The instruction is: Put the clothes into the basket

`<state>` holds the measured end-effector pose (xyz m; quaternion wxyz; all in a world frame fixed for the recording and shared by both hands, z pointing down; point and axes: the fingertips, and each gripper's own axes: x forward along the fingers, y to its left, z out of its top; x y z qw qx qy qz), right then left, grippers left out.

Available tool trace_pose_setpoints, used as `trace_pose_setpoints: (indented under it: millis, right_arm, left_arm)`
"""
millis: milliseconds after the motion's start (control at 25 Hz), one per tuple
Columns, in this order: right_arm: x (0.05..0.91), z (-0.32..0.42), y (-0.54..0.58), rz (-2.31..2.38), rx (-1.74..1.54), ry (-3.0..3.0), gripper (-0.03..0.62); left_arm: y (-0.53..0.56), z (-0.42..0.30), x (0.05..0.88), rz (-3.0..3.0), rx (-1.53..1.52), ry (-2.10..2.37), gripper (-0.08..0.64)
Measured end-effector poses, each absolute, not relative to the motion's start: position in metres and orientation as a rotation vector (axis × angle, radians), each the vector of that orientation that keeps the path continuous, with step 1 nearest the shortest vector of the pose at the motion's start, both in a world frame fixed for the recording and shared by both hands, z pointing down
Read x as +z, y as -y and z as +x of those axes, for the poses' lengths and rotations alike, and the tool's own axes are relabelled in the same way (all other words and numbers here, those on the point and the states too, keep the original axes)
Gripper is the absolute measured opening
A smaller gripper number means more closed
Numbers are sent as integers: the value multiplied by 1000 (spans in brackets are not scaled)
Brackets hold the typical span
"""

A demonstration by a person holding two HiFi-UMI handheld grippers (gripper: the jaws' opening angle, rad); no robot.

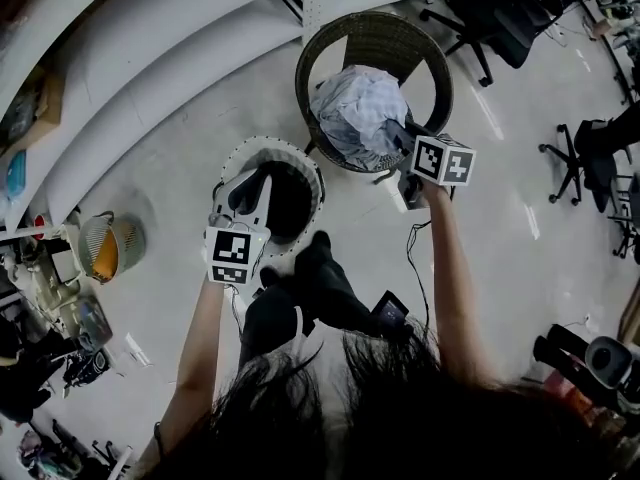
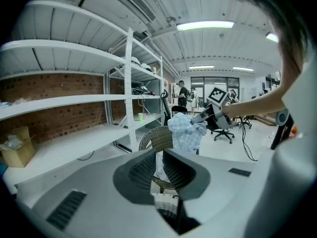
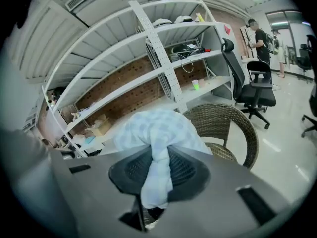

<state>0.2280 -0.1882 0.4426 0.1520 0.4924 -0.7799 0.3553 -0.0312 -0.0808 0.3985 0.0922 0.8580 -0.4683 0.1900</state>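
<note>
Right gripper point(image 3: 157, 168) clamped on bunched pale-blue checked garment point(image 1: 355, 108); garment hanging over wicker chair point(image 1: 432, 63), not in basket point(image 1: 305, 163); left gripper point(image 2: 161, 168) empty, jaws apart, above white-rimmed basket on floor; basket just beside chair.

Two grippers point(image 1: 258, 180) point(image 1: 403, 136), one checked garment point(image 1: 355, 108), one wicker chair point(image 1: 375, 30), one basket point(image 1: 300, 156)

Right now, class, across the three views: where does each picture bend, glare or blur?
Head view: shelves bow into arcs, floor shows glare streaks. Left gripper view: ceiling light blows out, corners go black. Right gripper view: shirt clearest, edges smear.
</note>
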Motion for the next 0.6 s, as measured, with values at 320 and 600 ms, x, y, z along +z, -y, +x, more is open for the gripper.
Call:
trace_pose_setpoints:
  millis: [320,600]
  right_arm:
    - [340,147,125,1330,914,2400,83]
    - [287,58,65,1177,829,2544,81]
  left_arm:
    - [21,-95,367,2528,499,1456,48]
    - [-28,-145,364,2499,474,1509,48]
